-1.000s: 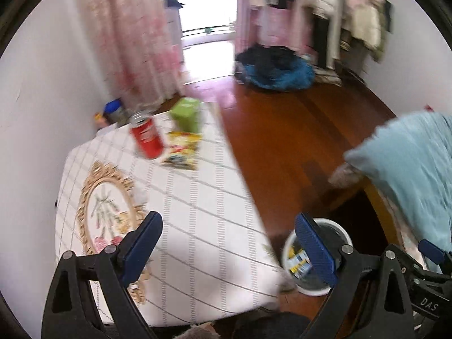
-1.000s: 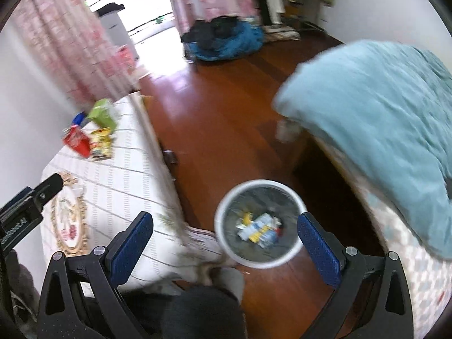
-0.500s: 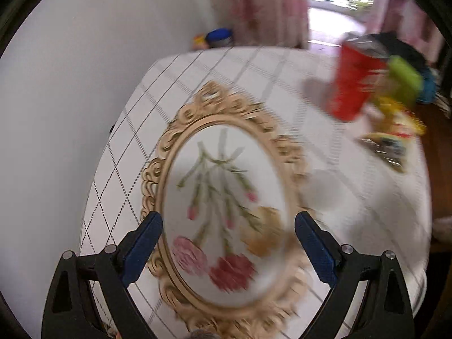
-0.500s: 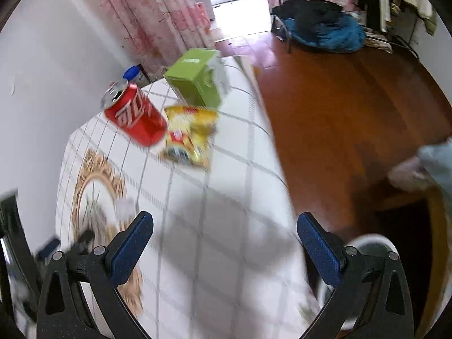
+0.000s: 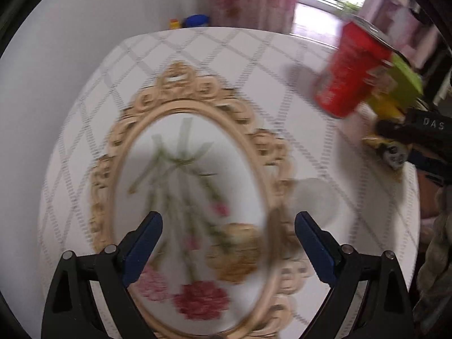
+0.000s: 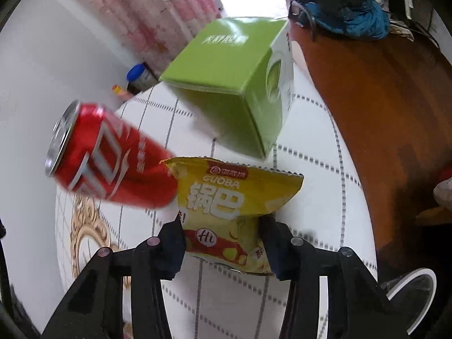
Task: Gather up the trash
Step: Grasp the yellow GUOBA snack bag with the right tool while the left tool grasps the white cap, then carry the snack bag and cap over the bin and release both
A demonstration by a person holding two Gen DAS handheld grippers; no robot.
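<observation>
At the lower centre of the right wrist frame, the yellow snack bag [image 6: 226,214] is pinched by the right tool [image 6: 223,243] — the pickup step. A lift toward the bin [image 6: 415,293], lower right, is judged next. The left tool [image 5: 226,243] is spread, empty, over the surface [image 5: 310,147].

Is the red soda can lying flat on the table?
No, the red soda can stands on its base beside the yellow snack bag on the checked tablecloth.

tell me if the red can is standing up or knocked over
Upright: in the left wrist view the red can stands on its base on the tablecloth, rim uppermost.
</observation>
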